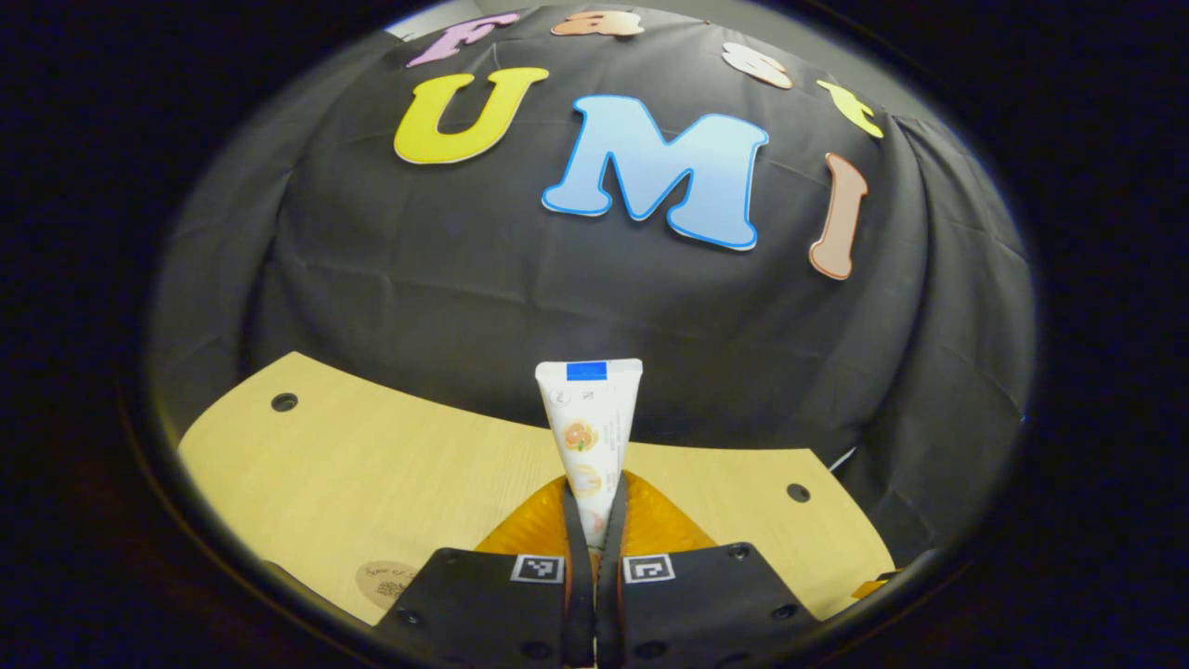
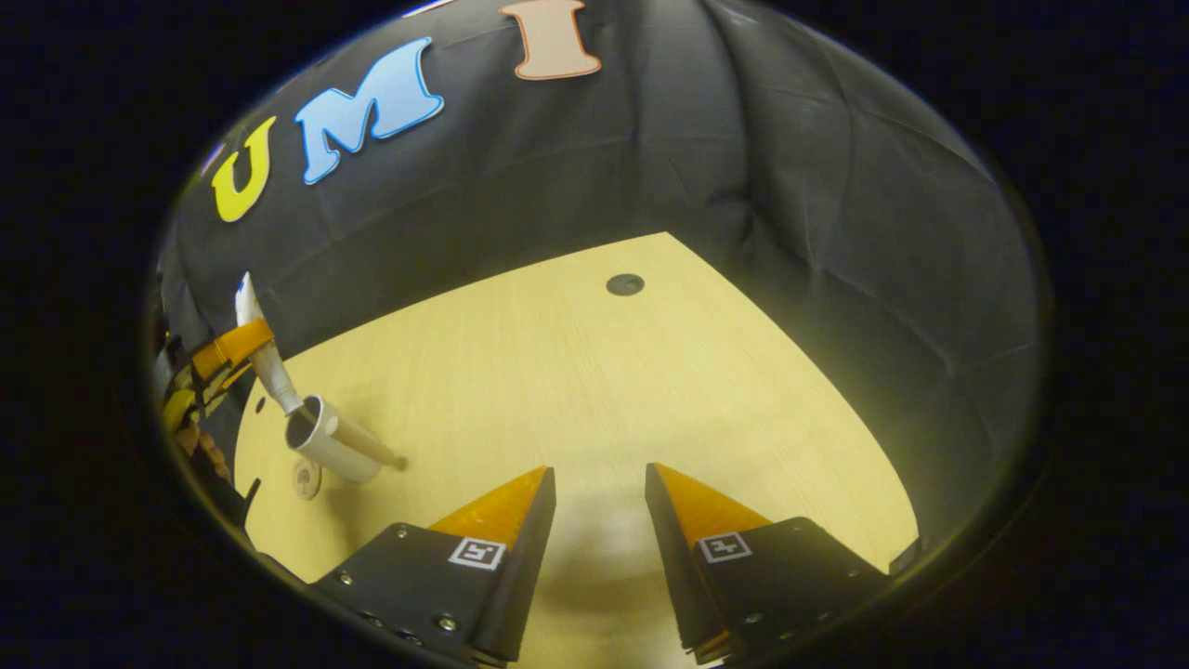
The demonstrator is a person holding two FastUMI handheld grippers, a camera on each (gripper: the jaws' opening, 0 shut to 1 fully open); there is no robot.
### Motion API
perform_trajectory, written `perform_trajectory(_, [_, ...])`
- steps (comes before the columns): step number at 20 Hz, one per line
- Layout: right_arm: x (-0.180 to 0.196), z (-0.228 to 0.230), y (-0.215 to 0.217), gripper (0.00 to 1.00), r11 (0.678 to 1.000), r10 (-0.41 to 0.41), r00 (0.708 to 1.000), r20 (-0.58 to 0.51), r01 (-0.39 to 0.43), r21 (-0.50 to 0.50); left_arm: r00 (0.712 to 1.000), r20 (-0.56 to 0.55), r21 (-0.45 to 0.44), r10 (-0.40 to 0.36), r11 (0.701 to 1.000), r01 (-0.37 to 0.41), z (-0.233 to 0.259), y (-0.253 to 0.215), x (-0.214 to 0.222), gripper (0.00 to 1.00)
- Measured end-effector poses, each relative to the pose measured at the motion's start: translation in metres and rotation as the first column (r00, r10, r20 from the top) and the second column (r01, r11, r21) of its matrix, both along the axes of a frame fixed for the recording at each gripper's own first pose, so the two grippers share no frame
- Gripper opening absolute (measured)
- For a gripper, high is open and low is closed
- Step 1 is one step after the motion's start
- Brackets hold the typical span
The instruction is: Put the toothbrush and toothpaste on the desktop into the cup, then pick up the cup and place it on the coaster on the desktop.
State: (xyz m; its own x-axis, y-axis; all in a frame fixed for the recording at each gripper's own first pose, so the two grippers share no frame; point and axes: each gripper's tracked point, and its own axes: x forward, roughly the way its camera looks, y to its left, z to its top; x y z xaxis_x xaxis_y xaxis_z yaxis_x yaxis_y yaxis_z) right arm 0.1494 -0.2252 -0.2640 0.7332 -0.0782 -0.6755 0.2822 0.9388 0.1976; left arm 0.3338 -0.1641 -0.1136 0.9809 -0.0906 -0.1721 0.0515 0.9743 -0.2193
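My left gripper point(image 1: 594, 485) is shut on a white toothpaste tube point(image 1: 588, 418) that stands upright between its fingers, blue band on top. The right gripper view shows that tube point(image 2: 263, 358) hanging in the left gripper point(image 2: 232, 346), its lower end at the mouth of the white cup point(image 2: 325, 439) on the far left of the table. A slim tan stick point(image 2: 372, 448) runs along the cup's side; I cannot tell whether it is the toothbrush. A round tan coaster point(image 2: 305, 478) lies beside the cup, and it also sits near my left fingers point(image 1: 388, 583). My right gripper point(image 2: 599, 467) is open over bare wood.
The light wooden table point(image 2: 594, 372) has round dark holes point(image 2: 625, 284) near its corners. Black cloth walls close in behind and to the right of the table edge point(image 1: 725, 450).
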Motion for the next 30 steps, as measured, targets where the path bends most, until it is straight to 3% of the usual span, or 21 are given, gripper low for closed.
perform_trajectory(2, [-0.003,0.0,-0.003,0.55,1.0,-0.007,1.0,-0.005,0.007,0.002,0.999,0.023,0.032,0.025,0.999,-0.026,-0.005,-0.002,0.001,0.1])
perform_trajectory(4, [-0.005,-0.001,-0.007,0.6,1.0,-0.012,1.0,-0.011,0.012,-0.001,0.999,0.037,0.056,0.024,0.998,-0.026,-0.012,-0.007,-0.004,0.09])
perform_trajectory(5, [-0.005,-0.001,-0.008,0.55,1.0,-0.015,1.0,-0.012,0.015,-0.003,1.0,0.022,0.061,0.021,0.998,-0.022,-0.02,-0.01,-0.004,0.12])
perform_trajectory(7, [-0.007,0.001,-0.01,0.6,1.0,-0.02,1.0,-0.013,0.02,0.001,0.999,-0.014,0.054,0.037,0.998,-0.037,-0.033,-0.009,-0.01,0.17])
perform_trajectory(12, [-0.007,0.006,-0.01,0.6,1.0,-0.022,1.0,-0.004,0.022,0.005,0.998,-0.045,0.058,0.041,0.998,-0.038,-0.047,-0.013,-0.021,0.25])
perform_trajectory(13, [-0.008,0.006,-0.01,0.55,1.0,-0.02,1.0,-0.002,0.02,0.003,0.998,-0.044,0.059,0.039,0.998,-0.036,-0.05,-0.012,-0.022,0.42])
perform_trajectory(15, [-0.012,0.009,-0.008,0.61,1.0,-0.015,1.0,0.0,0.015,0.002,0.999,-0.042,0.06,0.032,0.998,-0.03,-0.047,-0.014,-0.025,0.36])
perform_trajectory(18, [-0.014,0.012,-0.006,0.56,1.0,-0.006,1.0,0.006,0.006,0.003,0.999,-0.016,0.084,0.037,0.996,-0.036,-0.037,-0.015,-0.026,0.52])
perform_trajectory(20, [-0.015,0.014,-0.003,0.6,1.0,0.003,1.0,0.007,-0.003,0.008,0.999,-0.024,0.086,0.03,0.996,-0.028,-0.038,-0.017,-0.028,0.7])
perform_trajectory(21, [-0.014,0.015,-0.001,0.61,1.0,0.006,1.0,0.011,-0.006,0.01,0.999,-0.03,0.074,0.025,0.997,-0.023,-0.039,-0.018,-0.029,0.93])
perform_trajectory(24, [-0.013,0.019,0.005,0.55,1.0,0.023,1.0,0.015,-0.023,0.019,0.998,-0.036,0.067,0.042,0.997,-0.039,-0.036,-0.011,-0.037,0.93])
perform_trajectory(26, [-0.012,0.021,0.011,0.65,0.999,0.044,0.999,0.018,-0.044,0.023,0.999,-0.032,0.07,0.044,0.997,-0.042,-0.032,-0.006,-0.044,0.92])
perform_trajectory(29, [-0.005,0.023,0.03,0.56,0.995,0.092,0.995,0.033,-0.093,0.028,0.998,-0.038,0.072,0.05,0.996,-0.047,-0.027,0.009,-0.057,0.92])
perform_trajectory(30, [-0.003,0.026,0.037,0.61,0.992,0.12,0.992,0.04,-0.121,0.028,0.998,-0.041,0.073,0.054,0.996,-0.051,-0.025,0.016,-0.063,0.89])
